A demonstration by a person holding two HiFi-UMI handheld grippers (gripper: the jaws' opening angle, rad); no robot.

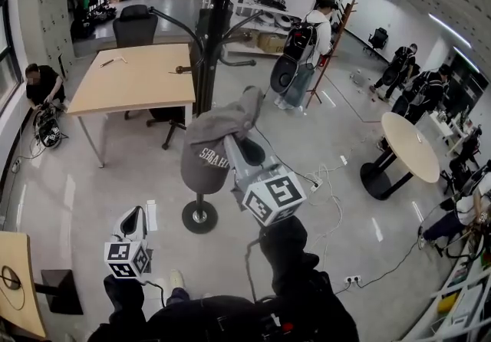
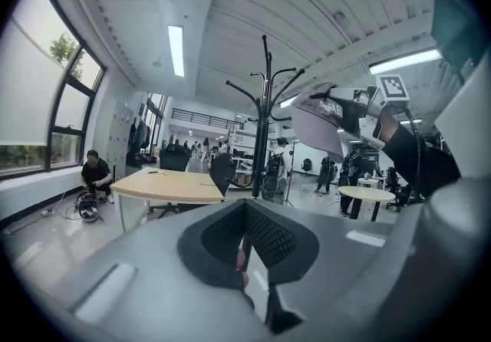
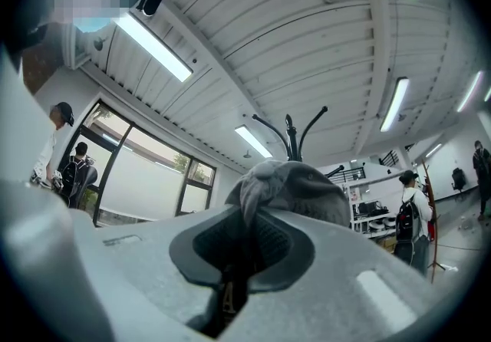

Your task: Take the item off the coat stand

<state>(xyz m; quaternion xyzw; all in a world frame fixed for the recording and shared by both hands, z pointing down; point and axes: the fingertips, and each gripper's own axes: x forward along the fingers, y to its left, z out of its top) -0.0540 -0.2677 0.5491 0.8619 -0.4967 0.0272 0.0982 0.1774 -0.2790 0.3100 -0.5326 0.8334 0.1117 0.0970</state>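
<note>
In the head view a black coat stand [image 1: 207, 64] rises from its round base [image 1: 199, 216] in the middle of the floor. A grey cap [image 1: 215, 145] with white lettering hangs just in front of it, clear of the hooks. My right gripper [image 1: 244, 139] is shut on the cap's crown. The right gripper view shows the cap [image 3: 295, 187] bunched between the pads [image 3: 265, 241], with the stand's top [image 3: 291, 133] behind. My left gripper [image 1: 135, 218] sits low at the left, shut on nothing. From the left gripper view, the cap [image 2: 326, 122] hangs to the right of the stand [image 2: 263, 118].
A wooden table [image 1: 130, 80] and office chair [image 1: 134, 26] stand behind the stand on the left. A round table [image 1: 410, 145] is at the right, with cables [image 1: 330, 195] on the floor. A person [image 1: 42, 83] crouches at far left; others stand farther back.
</note>
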